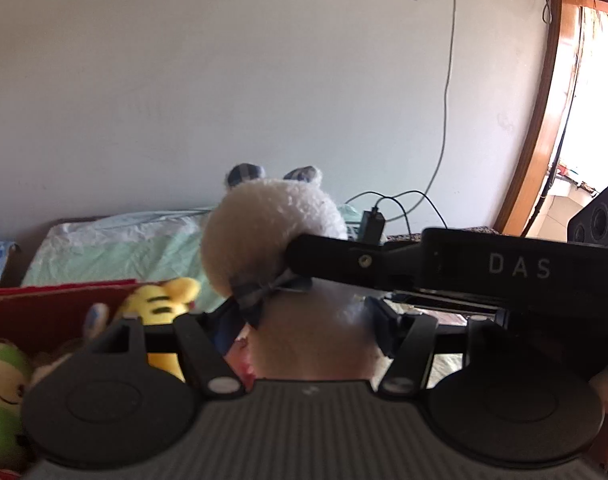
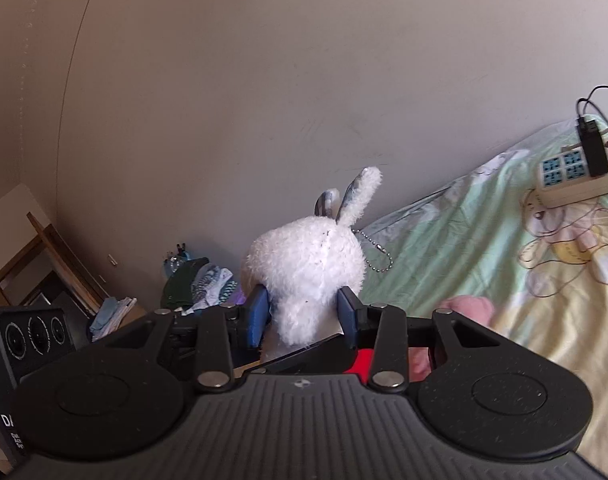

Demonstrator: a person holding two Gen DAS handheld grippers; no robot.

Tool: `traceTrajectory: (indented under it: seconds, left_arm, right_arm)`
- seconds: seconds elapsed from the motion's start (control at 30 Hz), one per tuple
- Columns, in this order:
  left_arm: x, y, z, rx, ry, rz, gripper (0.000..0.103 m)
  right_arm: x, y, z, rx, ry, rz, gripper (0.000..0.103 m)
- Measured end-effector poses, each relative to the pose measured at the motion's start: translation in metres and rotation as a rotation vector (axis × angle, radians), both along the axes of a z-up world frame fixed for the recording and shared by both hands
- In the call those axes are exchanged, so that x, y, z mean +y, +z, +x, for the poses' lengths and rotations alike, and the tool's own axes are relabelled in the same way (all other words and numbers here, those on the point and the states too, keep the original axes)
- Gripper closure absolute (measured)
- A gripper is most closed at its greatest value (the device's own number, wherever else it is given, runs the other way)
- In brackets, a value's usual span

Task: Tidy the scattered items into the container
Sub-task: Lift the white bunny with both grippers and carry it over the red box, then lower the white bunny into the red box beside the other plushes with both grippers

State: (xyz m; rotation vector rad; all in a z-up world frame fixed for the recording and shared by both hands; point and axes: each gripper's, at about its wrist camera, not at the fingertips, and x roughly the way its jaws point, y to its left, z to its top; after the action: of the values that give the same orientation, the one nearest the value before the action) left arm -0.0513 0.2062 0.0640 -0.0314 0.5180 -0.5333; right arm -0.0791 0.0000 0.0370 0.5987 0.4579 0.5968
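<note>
Holding a white plush rabbit (image 2: 308, 268) aloft, we see both pairs of tongs closed on it at once. In the right wrist view, the right tongs (image 2: 304, 314) press their blue pads (image 2: 258, 314) into the narrow lower part of the toy, one pad on each side, with its two grey-lined ears standing up above and a bead chain (image 2: 378, 258) dangling off its right side. In the left wrist view, the left tongs (image 1: 304, 320) clamp the rabbit's pale body from below, just under its dark checked bow (image 1: 260, 292); the right tool's black arm crosses in from the right edge and meets the toy's round head.

To the lower left in that view sits the red container (image 1: 44, 300), its near rim close beside the left tongs. It already holds a yellow striped plush (image 1: 160, 308) and a green plush (image 1: 2, 396), packed against the left wall. The rabbit hangs above and to the right of that rim, not yet inside.

Behind everything stands a bare pale wall, leaving open air above the toy. The bed (image 2: 484, 232), covered in a green and yellow printed sheet, stretches right, carrying a power strip (image 2: 572, 176) near its far edge and a pink soft thing (image 2: 468, 306) just beside the right tongs. A wooden door frame (image 1: 544, 112) borders the far right.
</note>
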Motion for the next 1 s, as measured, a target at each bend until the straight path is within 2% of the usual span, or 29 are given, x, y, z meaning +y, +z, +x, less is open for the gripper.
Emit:
traceTrajectory:
  seconds: [0.27, 0.47, 0.6, 0.77, 0.83, 1.0]
  left_arm:
    - [0.126, 0.006, -0.006, -0.005, 0.125, 0.049, 0.040]
    - [0.190, -0.014, 0.003, 0.075, 0.157, 0.063, 0.040]
    - [0.201, -0.036, 0.014, 0.124, 0.124, 0.100, 0.040]
    - [0.202, -0.059, 0.025, 0.227, 0.046, 0.054, 0.040]
    - [0.196, -0.063, 0.027, 0.231, 0.011, 0.063, 0.040]
    - [0.183, -0.073, 0.043, 0.246, -0.039, 0.094, 0.040]
  right_arm:
    - [0.126, -0.003, 0.018, 0.011, 0.117, 0.036, 0.062]
    - [0.197, -0.018, 0.020, 0.063, 0.130, -0.013, 0.062]
    - [0.214, -0.035, 0.027, 0.159, 0.116, -0.048, 0.063]
    - [0.210, -0.047, 0.025, 0.272, 0.064, -0.147, 0.067]
    - [0.206, -0.048, 0.021, 0.279, 0.040, -0.164, 0.068]
    - [0.217, -0.040, 0.015, 0.207, -0.002, -0.342, 0.068]
